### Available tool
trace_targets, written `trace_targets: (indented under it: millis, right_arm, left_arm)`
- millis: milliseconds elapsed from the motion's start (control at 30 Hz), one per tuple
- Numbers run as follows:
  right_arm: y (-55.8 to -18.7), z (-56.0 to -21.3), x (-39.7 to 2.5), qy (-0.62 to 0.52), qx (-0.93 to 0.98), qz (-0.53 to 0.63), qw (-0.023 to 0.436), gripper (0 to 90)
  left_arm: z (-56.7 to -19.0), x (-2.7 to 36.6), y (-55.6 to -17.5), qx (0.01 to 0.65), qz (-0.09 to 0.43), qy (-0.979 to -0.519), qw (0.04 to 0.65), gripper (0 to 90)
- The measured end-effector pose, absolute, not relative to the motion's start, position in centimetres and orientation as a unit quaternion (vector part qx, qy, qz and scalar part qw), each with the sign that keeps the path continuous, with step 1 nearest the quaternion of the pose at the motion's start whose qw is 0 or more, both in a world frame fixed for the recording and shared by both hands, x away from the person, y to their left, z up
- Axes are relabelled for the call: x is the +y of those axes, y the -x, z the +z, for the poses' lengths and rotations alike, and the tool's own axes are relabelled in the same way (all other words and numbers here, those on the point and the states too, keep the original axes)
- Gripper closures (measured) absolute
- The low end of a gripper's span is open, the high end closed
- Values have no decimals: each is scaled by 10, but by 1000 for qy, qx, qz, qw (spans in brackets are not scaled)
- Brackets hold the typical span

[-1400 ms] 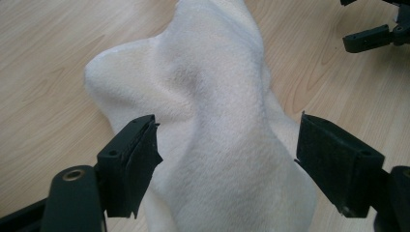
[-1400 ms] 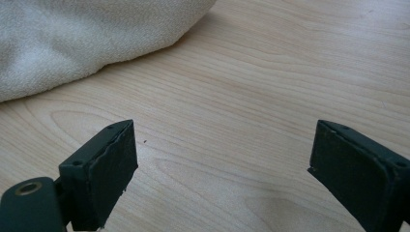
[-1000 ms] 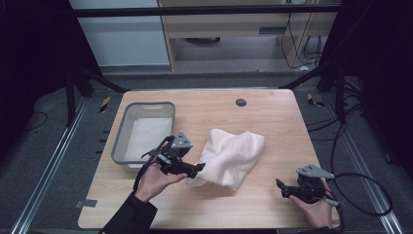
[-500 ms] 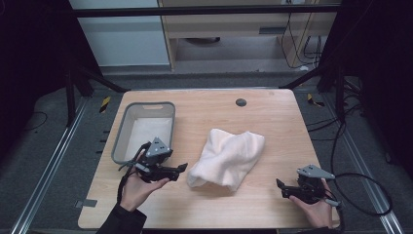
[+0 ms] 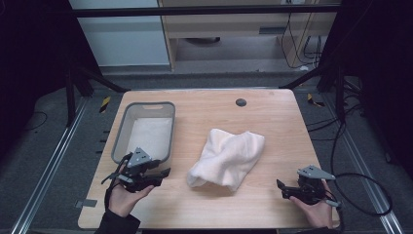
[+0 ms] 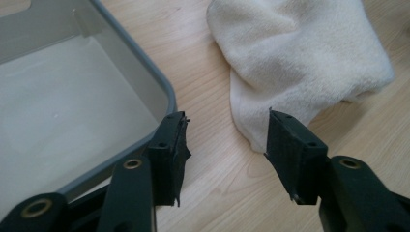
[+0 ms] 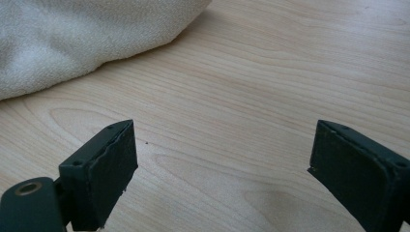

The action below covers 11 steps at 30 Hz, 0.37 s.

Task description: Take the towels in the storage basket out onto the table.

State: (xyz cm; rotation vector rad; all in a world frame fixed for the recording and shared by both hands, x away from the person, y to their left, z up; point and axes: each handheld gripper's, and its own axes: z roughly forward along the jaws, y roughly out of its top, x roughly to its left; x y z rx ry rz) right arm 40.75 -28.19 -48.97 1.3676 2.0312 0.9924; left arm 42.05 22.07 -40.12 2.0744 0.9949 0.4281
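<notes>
1. The left gripper (image 5: 164, 173) hangs with jaws spread and nothing between them, beside the grey bin (image 5: 122, 130); the right gripper (image 5: 281, 187) is likewise wide apart and bare, near the table's (image 5: 292, 117) front right corner.
2. The white towel (image 5: 228, 157) lies bunched mid-table, just right of the bin, apart from both grippers.
3. Likely risks: a pinch catching only the top fold, so the towel unrolls and drags; a jaw knocking the bin's rim.
4. No brand, label or writing is legible anywhere.

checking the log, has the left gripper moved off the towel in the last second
Yes. The left gripper has drawn back from the towel toward the table's near-left corner, beside the grey bin.
</notes>
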Motion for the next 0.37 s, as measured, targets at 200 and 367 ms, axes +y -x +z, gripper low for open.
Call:
trace_targets:
  millis: [200,367]
  right_arm:
    - [-407,-490,-280,-502,745,364,246,95]
    - [-407,-490,-280,-502,746,363,245,95]
  left_arm:
    - [-412,234,-415,406,166,-818,373,556]
    - [-422,246,-410,422,160,-813,367,581]
